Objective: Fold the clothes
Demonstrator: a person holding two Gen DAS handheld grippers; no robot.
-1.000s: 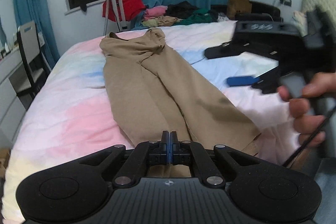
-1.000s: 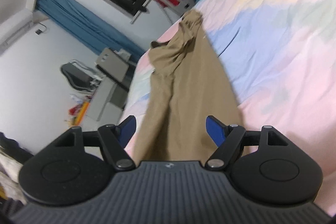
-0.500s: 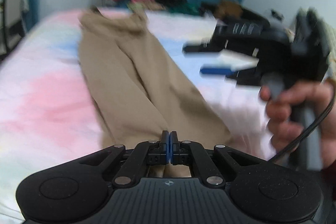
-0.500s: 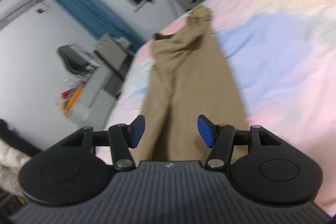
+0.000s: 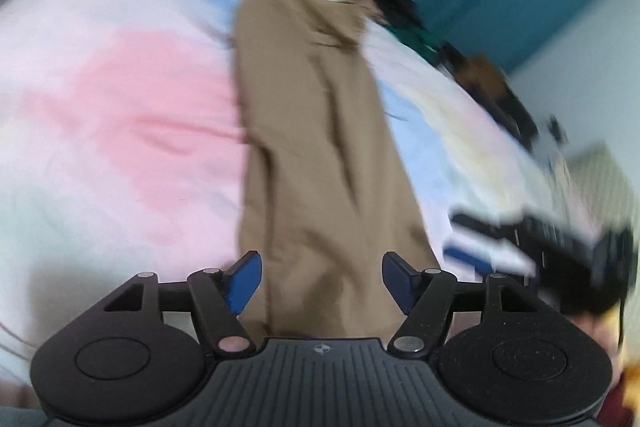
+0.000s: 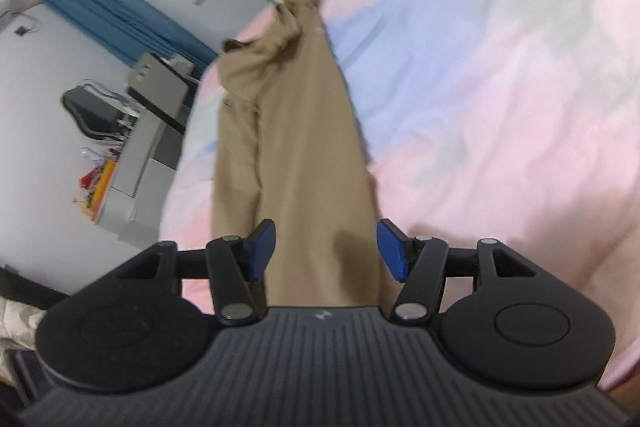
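The tan trousers [image 5: 320, 147] stretch lengthwise toward twelve o'clock, legs together, waistband rumpled; my left claw [image 5: 322, 285] and right claw [image 6: 326, 249] are both released.

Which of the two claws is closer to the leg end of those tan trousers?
Too close to call. The left gripper and the right gripper both hang open over the near end of the tan trousers, fingers on either side of the cloth, neither gripping it.
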